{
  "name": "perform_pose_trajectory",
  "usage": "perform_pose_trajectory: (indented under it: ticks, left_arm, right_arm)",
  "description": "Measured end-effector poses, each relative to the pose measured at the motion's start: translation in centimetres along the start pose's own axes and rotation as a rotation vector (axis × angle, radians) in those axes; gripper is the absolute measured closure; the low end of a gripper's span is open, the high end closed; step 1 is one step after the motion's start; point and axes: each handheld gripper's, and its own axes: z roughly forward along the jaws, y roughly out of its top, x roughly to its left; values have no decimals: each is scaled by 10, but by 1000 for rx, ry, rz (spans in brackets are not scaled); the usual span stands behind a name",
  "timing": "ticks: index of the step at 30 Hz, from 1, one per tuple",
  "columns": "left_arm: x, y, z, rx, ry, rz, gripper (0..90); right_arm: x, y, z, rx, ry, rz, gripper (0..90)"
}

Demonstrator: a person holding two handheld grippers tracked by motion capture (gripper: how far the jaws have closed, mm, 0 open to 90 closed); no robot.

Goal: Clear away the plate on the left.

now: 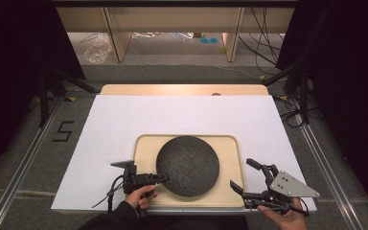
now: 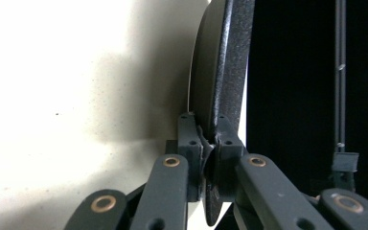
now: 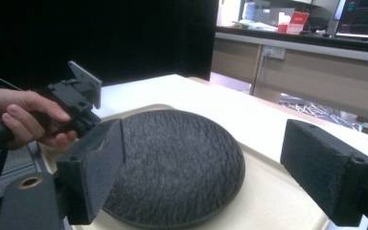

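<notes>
Jaws of the left gripper clamp the dark plate's left rim over the tray. Right gripper jaws stand apart nearby, holding nothing; the plate seems barely lifted.

A tray lay on the near middle of the sheet that covered most of the table. A round plate sat in the tray, nearer its left side. The left gripper met the plate's near-left rim, jaws closed on it. The right gripper stood apart, just right of the tray's near-right corner, jaws spread.
</notes>
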Motion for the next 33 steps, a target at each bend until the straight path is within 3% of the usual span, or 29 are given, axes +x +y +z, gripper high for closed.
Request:
perform_pose_trajectory:
  ticks: [2,4,5,7,11,13,14,17,18,20,21,22,23,25,27,28,29,30,33]
  left_arm:
    - [-1,0,2,-12,-8,-39,842]
    - [0,2,2,7,-6,-22,833]
    - [-1,2,2,19,22,-7,829]
    - [0,2,2,30,31,6,828]
    - [-3,2,1,17,70,43,817]
    - [-4,2,1,1,69,46,772]
    - [-5,1,1,1,79,60,730]
    - [-9,-2,1,22,119,116,714]
    - [-9,-1,1,27,109,157,682]
    - [-13,-1,1,31,134,220,620]
    - [-15,-2,0,38,144,248,608]
    - [-16,-2,-2,43,148,263,592]
    - [-18,-2,-3,31,151,259,567]
    - [-20,0,-8,28,155,298,543]
    - [-23,3,-13,-2,179,308,518]
    - [-24,4,-16,-16,190,315,495]
    - [-25,5,-19,-31,194,319,488]
    - [-25,6,-21,-40,191,320,487]
    - [-27,6,-26,-52,196,351,464]
  right_arm:
    - [0,-1,1,-14,0,-2,166]
    - [0,0,0,1,-2,-2,166]
    - [1,0,-1,18,7,24,166]
    - [0,0,1,-9,0,-5,166]
    - [0,0,0,-6,2,-1,166]
    - [1,0,0,-8,-5,1,166]
    - [0,0,1,-8,2,-2,166]
    - [0,1,-1,2,-5,-3,166]
    - [0,0,0,-10,-6,1,166]
    - [2,0,-1,16,6,26,166]
    - [0,0,0,-6,-6,-2,166]
    - [0,0,0,-9,-4,0,166]
    - [1,0,0,7,0,19,166]
    - [0,0,1,-10,2,-4,167]
    - [0,0,1,-7,-3,1,167]
    - [2,0,0,16,5,27,166]
    - [0,0,0,1,-2,-3,167]
    - [0,0,1,-14,3,-2,167]
    - [1,0,0,8,1,6,167]
